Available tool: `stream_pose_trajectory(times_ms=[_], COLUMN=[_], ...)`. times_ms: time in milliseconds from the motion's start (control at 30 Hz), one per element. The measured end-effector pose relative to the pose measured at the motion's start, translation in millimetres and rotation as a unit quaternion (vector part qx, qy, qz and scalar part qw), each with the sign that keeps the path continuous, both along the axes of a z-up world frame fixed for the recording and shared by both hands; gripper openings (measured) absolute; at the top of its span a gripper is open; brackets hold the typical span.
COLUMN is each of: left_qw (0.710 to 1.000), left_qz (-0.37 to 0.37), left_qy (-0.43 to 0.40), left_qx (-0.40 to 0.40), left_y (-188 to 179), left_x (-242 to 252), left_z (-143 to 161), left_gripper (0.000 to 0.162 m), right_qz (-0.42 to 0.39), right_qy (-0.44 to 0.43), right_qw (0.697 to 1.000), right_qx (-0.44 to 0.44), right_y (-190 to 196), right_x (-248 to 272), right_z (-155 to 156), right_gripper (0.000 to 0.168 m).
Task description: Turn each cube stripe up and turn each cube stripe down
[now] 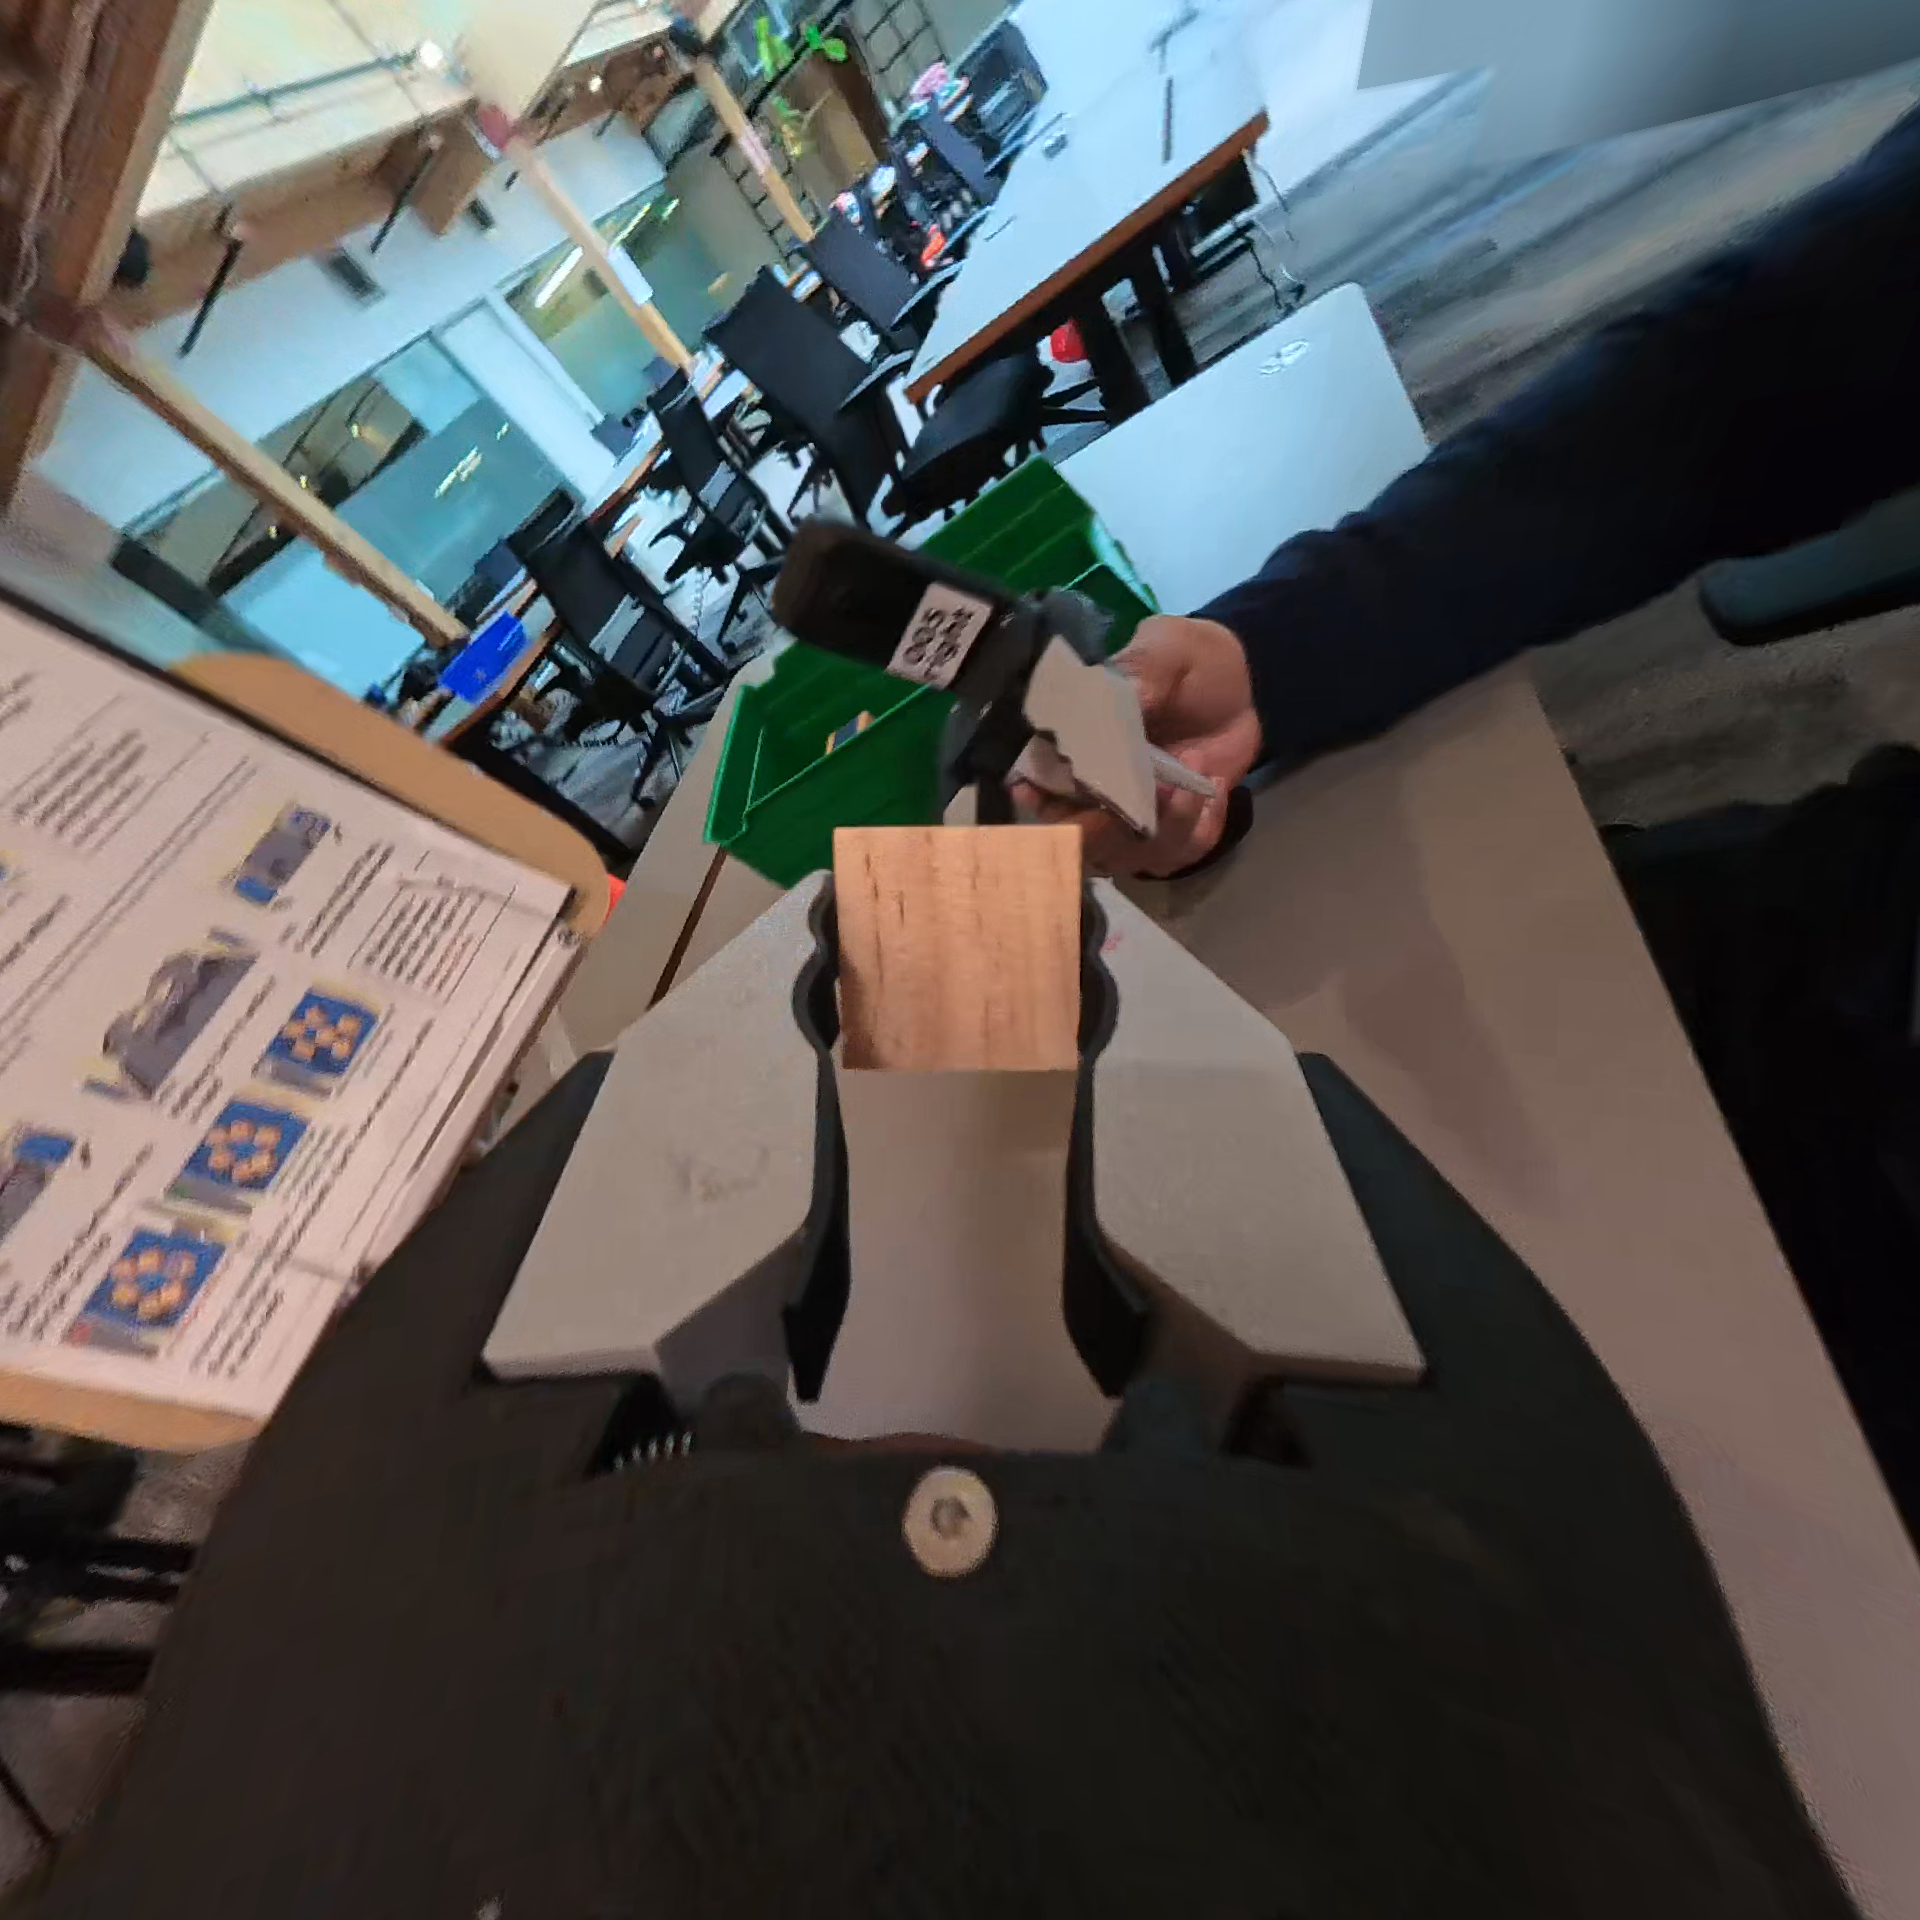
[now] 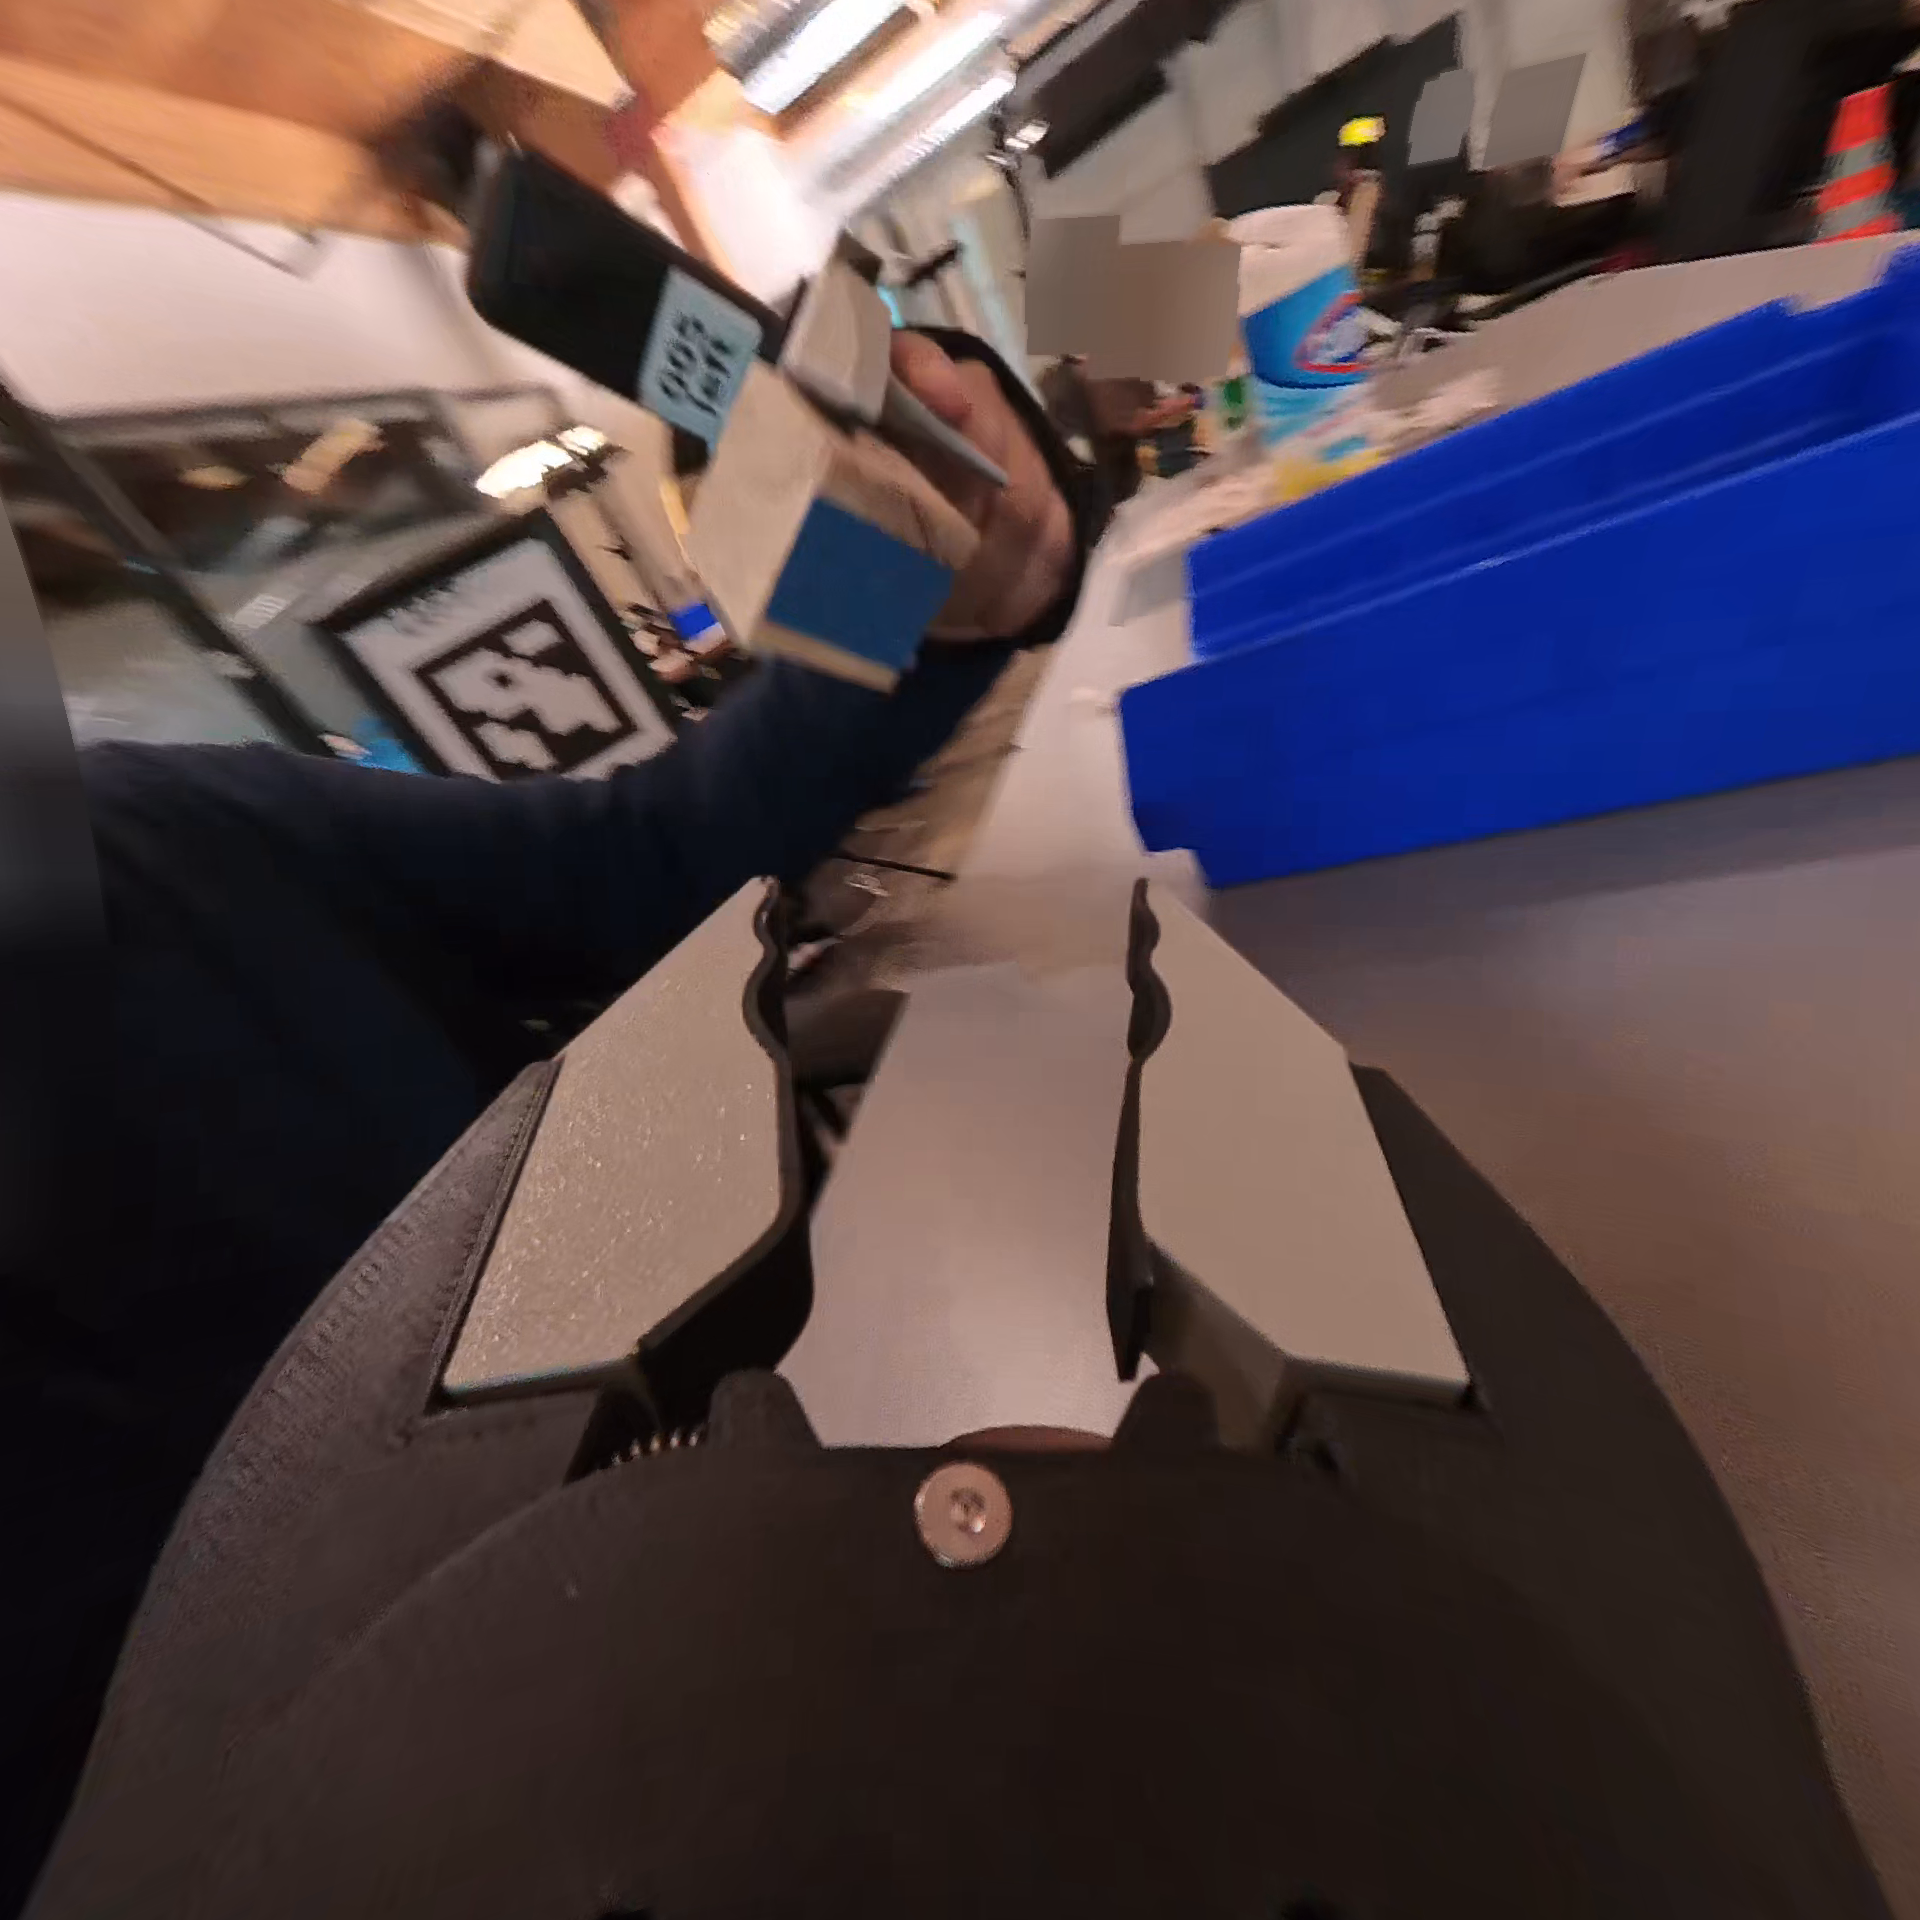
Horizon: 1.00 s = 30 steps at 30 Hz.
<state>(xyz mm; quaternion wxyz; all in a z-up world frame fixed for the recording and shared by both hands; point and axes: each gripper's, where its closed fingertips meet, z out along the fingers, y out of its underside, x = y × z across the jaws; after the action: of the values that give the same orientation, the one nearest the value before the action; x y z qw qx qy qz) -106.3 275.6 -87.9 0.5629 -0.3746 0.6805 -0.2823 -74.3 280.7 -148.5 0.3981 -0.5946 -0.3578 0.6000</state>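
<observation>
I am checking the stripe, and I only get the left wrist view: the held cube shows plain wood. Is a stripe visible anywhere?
Observer: Yes. The right wrist view shows a blue stripe on the cube face pointing away from the left gripper.
Operator: Is the other gripper free to help?
Observer: The right gripper is open, with nothing between its fingers.
Operator: Anything close to it?
Observer: A blue bin sits on the table, ahead and to its right.
</observation>
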Motion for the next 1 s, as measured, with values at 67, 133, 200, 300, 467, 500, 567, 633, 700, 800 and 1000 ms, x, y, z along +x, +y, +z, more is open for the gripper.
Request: stream_pose_trajectory(times_ms=[67,133,200,300,467,500,567,633,700,800,1000], left_qw=[0.999,0.998,0.996,0.991,0.985,0.985,0.981,0.978,0.980,0.980,0.961], left_qz=[-0.019,-0.038,-0.045,-0.032,-0.003,0.011,0.052,0.102,0.136,0.171,0.270], left_qy=[-0.002,-0.006,-0.004,0.013,0.002,-0.001,-0.006,-0.001,0.008,-0.019,-0.061], left_qx=[0.030,0.044,0.073,0.133,0.172,0.174,0.186,0.180,0.148,0.100,-0.014], left_y=[-17,-33,-43,-45,-32,-27,-10,8,22,38,77], left_x=[12,23,34,48,56,56,55,53,49,44,53], left_z=[-4,-7,-11,-22,-28,-30,-35,-44,-51,-46,-61], left_gripper=[0.044,0.043,0.043,0.043,0.043,0.043,0.043,0.046,0.048,0.044,0.020], right_qz=[0.055,0.102,0.134,0.178,0.145,0.124,0.060,-0.014,-0.129,-0.279,-0.429], right_qy=[0.038,0.067,0.086,0.116,0.135,0.127,0.100,0.048,-0.034,-0.152,-0.270], right_qw=[0.997,0.991,0.985,0.974,0.975,0.980,0.992,0.999,0.989,0.937,0.819], right_qx=[-0.027,-0.053,-0.067,-0.080,-0.097,-0.087,-0.055,-0.004,0.064,0.145,0.268], right_y=[-14,-26,-34,-47,-33,-28,-13,2,28,62,82], right_x=[-2,-3,-5,-4,-1,-1,0,3,12,37,72], right_z=[9,16,20,30,33,32,28,21,8,-8,1], right_gripper=[0.066,0.068,0.069,0.062,0.042,0.042,0.042,0.042,0.041,0.041,0.042])
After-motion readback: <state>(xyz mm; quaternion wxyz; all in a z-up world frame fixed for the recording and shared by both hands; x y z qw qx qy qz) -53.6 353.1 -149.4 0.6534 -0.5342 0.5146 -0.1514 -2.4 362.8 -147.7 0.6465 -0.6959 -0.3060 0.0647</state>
